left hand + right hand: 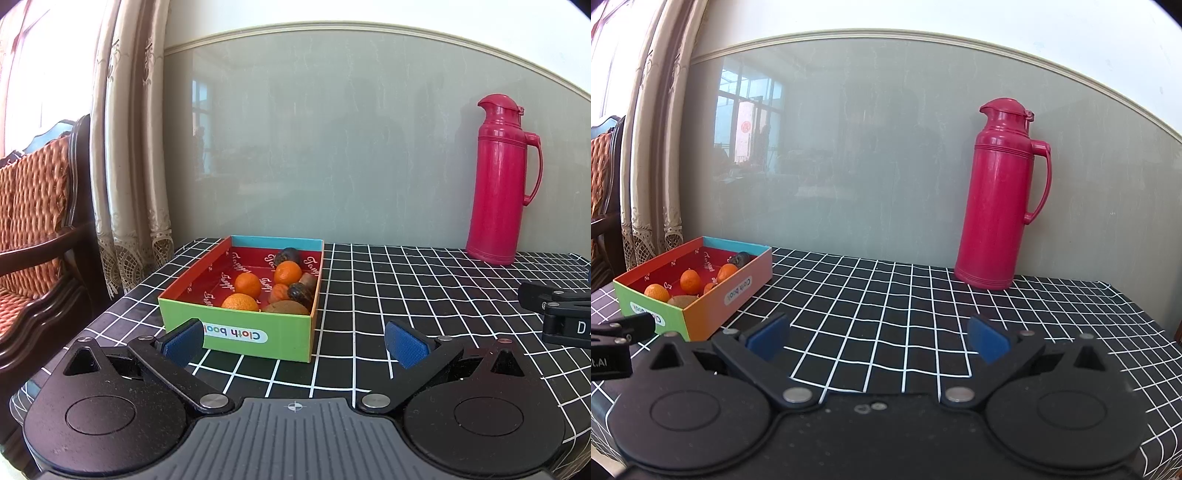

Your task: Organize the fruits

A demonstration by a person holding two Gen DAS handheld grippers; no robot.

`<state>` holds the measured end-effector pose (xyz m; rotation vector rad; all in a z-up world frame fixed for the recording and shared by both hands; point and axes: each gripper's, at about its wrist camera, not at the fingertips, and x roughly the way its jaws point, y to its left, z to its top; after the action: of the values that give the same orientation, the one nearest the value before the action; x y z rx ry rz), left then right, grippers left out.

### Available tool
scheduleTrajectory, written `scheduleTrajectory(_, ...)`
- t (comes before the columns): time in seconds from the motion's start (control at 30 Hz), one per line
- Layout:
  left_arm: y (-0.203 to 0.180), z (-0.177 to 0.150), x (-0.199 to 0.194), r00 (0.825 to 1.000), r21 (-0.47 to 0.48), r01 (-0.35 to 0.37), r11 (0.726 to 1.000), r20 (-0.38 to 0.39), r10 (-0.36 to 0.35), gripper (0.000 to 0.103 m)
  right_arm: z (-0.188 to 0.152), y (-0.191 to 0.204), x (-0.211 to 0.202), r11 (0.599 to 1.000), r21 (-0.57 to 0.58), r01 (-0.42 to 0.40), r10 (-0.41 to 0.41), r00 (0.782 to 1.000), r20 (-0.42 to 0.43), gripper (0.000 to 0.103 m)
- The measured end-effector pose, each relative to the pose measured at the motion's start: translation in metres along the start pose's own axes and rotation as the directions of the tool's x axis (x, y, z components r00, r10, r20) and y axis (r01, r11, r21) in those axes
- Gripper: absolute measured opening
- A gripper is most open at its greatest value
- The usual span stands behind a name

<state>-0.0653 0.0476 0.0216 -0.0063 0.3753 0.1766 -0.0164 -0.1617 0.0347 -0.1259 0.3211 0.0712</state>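
Since every fruit lies in the box at the tabletop's left edge, both grippers, left gripper and right gripper, gape wide, empty; sorting seems finished or unstarted.

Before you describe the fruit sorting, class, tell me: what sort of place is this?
Most likely a room in a home. A curtain hangs by a window beside a cushioned wooden chair, and a red thermos jug stands on a table under a checked tablecloth.
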Motion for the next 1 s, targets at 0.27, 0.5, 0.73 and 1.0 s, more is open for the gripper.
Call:
scheduleTrajectory(0.27, -0.0003, 0.0004, -0.0004, 1.000, -0.001, -0.002, 1.000, 0.002, 0.002, 0.103, 0.0002, -0.0004, -0.0002, 1.000, 0.001, 0.000, 0.000, 1.000, 0.000, 0.103)
scheduleTrajectory(0.5, 0.0002, 0.0004, -0.0001, 1.000, -0.001, 0.000, 1.000, 0.002, 0.000, 0.103, 0.0004, -0.0002, -0.0002, 1.000, 0.002, 0.001, -0.001, 1.000, 0.000, 0.103)
scheduleTrajectory(0.73, 0.0005, 0.0003, -0.0001, 1.000, 0.000, -0.001, 1.000, 0.002, 0.001, 0.103, 0.0005, 0.0000, 0.0005, 1.000, 0.003, 0.001, -0.001, 1.000, -0.001, 0.103)
scheduleTrajectory(1.0, 0.0024, -0.0002, -0.0032, 1.000, -0.012, -0.021, 1.000, 0.020, 0.021, 0.103, 0.0002, 0.0000, 0.0003, 1.000, 0.005, 0.001, -0.001, 1.000, 0.000, 0.103)
